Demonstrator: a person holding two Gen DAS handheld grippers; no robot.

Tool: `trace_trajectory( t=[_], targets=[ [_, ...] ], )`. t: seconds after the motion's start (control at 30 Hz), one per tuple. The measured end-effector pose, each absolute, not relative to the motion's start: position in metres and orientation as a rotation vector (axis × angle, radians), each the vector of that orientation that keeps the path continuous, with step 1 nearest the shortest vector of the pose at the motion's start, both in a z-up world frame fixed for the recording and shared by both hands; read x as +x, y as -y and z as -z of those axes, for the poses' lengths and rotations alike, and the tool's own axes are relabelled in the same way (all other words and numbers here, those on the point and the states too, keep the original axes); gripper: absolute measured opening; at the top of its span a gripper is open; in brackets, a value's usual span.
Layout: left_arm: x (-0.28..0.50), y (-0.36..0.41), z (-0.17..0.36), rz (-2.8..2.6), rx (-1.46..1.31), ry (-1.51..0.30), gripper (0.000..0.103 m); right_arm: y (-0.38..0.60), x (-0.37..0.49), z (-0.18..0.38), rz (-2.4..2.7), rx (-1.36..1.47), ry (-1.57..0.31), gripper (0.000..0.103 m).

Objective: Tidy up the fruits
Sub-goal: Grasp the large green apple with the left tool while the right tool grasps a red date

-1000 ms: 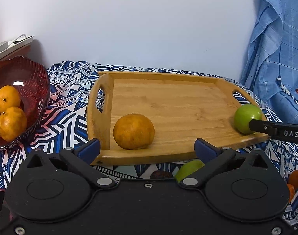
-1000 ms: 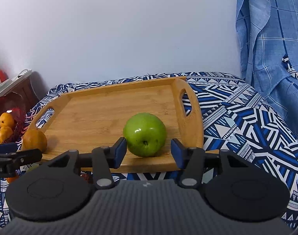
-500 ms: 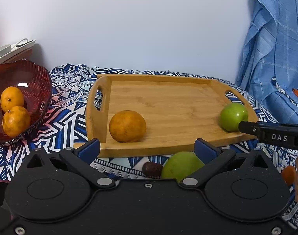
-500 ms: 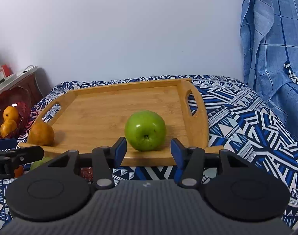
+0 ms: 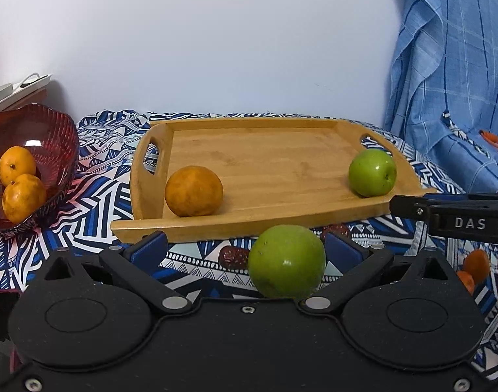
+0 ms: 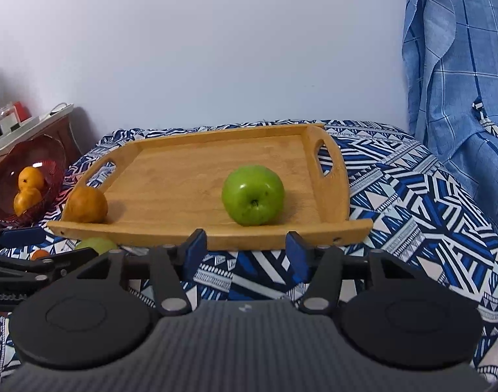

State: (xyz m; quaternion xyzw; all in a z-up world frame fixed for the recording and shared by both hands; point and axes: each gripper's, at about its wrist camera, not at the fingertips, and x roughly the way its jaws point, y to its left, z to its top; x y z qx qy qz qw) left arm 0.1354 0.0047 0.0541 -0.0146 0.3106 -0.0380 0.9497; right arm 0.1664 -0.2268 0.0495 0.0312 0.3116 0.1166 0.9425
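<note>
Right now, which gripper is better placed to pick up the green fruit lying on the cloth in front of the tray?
Left: the left gripper is open with the green fruit between its fingers.

A green apple (image 6: 253,195) sits near the wooden tray's (image 6: 216,240) right handle, an orange (image 6: 87,204) at its front-left corner.

left tongs (image 5: 245,248): spread wide, empty | right tongs (image 6: 245,250): just opening, empty

Green apple (image 6: 253,195), red bowl (image 5: 49,137), blue-white geometric cloth (image 6: 412,202)
</note>
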Motion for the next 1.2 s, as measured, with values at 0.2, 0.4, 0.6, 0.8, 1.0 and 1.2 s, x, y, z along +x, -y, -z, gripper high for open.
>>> trace_trajectory(
  t=[0.2,0.4,0.6,0.8,1.0,1.2],
  targets=[
    [0.128,0.001,-0.053,0.107,-0.017,-0.619,0.103,0.225,0.157,-0.046,-0.263,0.029,-0.636,0.076],
    [0.114,0.008,-0.052,0.122,0.05,-0.571,0.098,0.223,0.14,-0.041,-0.361,-0.022,-0.625,0.08],
    [0.111,0.001,-0.049,0.154,-0.007,-0.603,0.085,0.22,0.123,-0.035,-0.445,-0.064,-0.637,0.08],
    [0.113,0.002,-0.047,0.175,-0.015,-0.598,0.08,0.213,0.109,-0.033,-0.508,-0.114,-0.625,0.08],
    [0.121,0.006,-0.041,0.178,-0.025,-0.632,0.071,0.204,0.106,-0.028,-0.544,-0.138,-0.65,0.077],
    [0.123,0.007,-0.038,0.184,-0.029,-0.635,0.065,0.197,0.102,-0.028,-0.586,-0.143,-0.657,0.068]
  ],
)
